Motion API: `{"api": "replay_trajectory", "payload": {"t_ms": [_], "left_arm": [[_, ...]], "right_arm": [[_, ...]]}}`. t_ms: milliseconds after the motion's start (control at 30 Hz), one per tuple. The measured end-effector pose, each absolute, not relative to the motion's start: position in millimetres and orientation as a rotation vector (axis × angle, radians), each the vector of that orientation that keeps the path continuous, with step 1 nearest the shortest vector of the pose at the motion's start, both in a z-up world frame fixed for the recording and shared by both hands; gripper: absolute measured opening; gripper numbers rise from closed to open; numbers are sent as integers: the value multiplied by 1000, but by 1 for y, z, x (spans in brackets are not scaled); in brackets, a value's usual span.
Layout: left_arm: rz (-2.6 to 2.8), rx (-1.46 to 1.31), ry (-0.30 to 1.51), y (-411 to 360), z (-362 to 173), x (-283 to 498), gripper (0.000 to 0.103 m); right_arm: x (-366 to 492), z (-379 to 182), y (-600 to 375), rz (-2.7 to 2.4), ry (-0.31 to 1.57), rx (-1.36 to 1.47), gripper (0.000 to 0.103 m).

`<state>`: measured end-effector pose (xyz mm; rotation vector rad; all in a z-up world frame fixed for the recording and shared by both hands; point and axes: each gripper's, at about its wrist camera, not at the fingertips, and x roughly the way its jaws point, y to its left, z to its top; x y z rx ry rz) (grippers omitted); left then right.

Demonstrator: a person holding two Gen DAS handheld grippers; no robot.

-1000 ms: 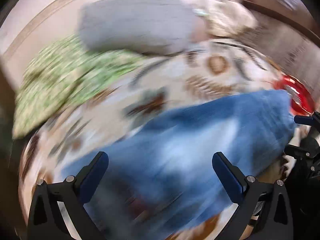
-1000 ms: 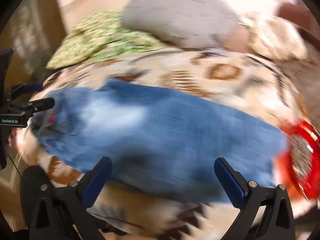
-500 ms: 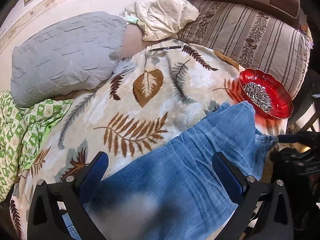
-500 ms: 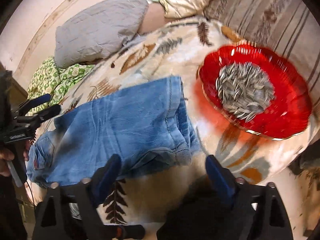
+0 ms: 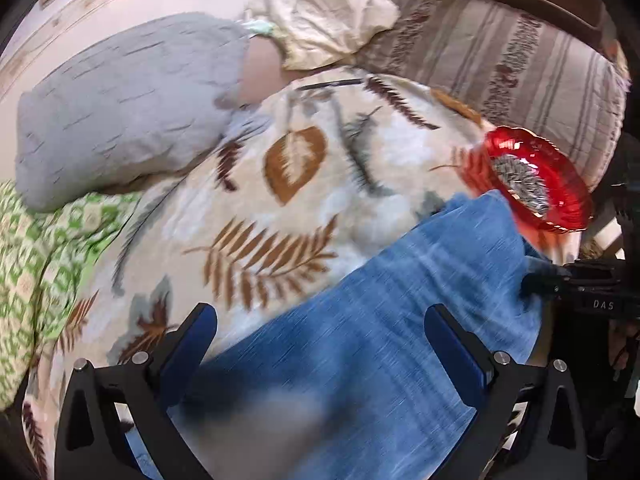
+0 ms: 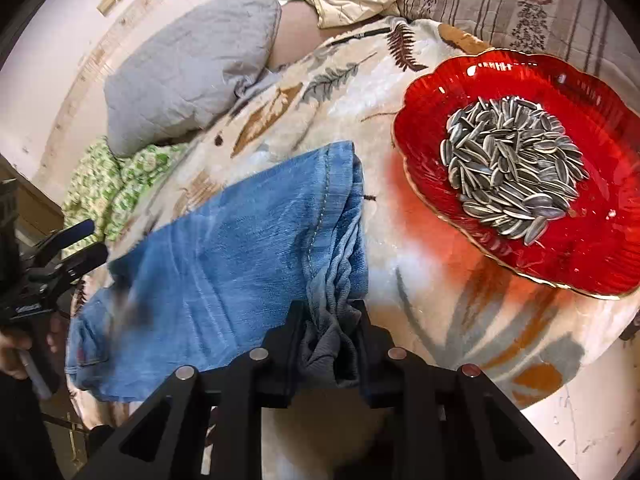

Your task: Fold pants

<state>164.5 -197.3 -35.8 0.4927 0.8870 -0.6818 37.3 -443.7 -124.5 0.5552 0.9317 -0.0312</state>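
Step in hand: grasping. Jeans (image 6: 224,264) lie flat on the leaf-print blanket (image 6: 420,300), lower centre. Right tongs (image 6: 326,320) are closing on the bunched hem; left tongs (image 5: 320,328) stand apart over the denim. Next: left grip, clear of seed dish (image 6: 600,248).

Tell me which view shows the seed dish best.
The right wrist view. There the red dish fills the upper right, sharp, its whole pile of striped seeds countable on the blanket. The left wrist view shows the dish only small, blurred and edge-on at the far right, beyond the jeans.
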Motion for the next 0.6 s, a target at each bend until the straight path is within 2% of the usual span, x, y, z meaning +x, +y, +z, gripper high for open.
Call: {"api": "replay_trajectory", "payload": {"t_ms": [333, 500, 600], "left_arm": [[-1037, 592, 905, -316, -44, 163, 103], [-1097, 730, 987, -368, -87, 173, 103], [-1103, 737, 1108, -379, -116, 185, 101]], "right_arm": [[31, -128, -445, -35, 938, 552, 24], [33, -132, -444, -36, 957, 547, 24], [34, -133, -444, -33, 963, 552, 24]]}}
